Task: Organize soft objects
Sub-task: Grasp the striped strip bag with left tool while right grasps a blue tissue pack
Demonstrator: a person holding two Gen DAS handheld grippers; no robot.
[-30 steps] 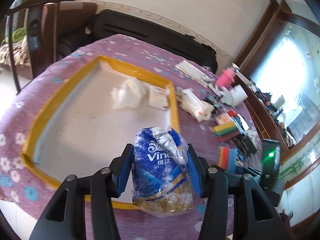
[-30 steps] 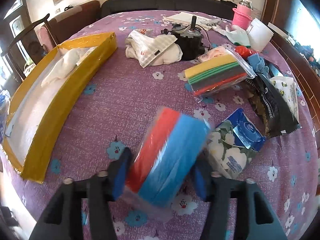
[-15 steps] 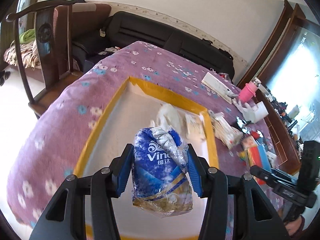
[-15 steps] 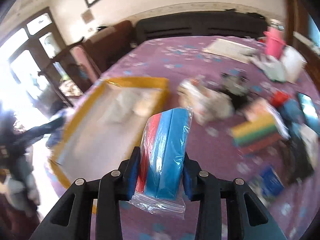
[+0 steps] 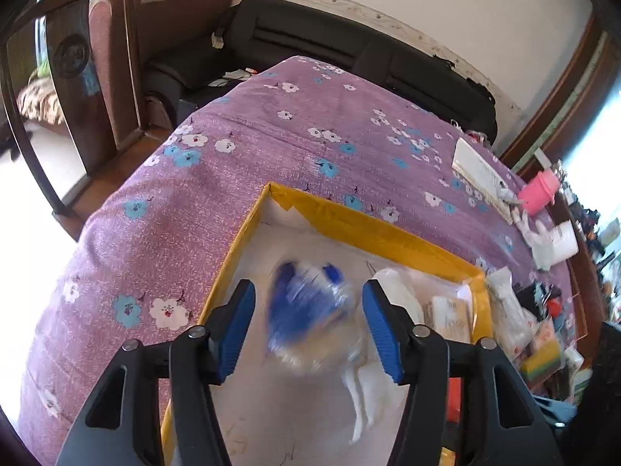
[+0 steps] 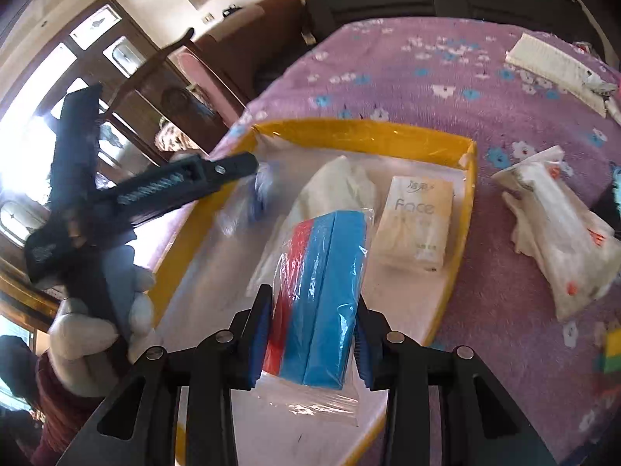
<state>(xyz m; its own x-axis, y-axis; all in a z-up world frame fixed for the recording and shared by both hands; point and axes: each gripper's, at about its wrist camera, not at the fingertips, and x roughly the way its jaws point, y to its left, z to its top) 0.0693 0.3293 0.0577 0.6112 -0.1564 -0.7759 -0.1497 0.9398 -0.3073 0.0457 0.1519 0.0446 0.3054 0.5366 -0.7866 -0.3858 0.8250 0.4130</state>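
While the left gripper hangs over the yellow-rimmed tray with its jaws spread wide, the blue tissue pack sits between the blue pads without touching either, smeared by blur so that its print cannot be read; only deep blue and white plastic with a pale, clear lower end shows. Whether it rests on the tray's white floor or is in the air cannot be told. In the right wrist view the same pack is a blurred blue and clear shape just off the tip of the left gripper, above the tray's left side. The right gripper has its jaws closed on the sponge pack, a clear bag holding a red slab and thicker blue slabs side by side; its long axis runs away from the camera along the fingers, standing on edge over the tray's near part, with loose film hanging at the near end. Deeper in the tray lie a white cloth and a cream tissue packet printed "Face", close beside each other. The tray sits on a purple flowered table.
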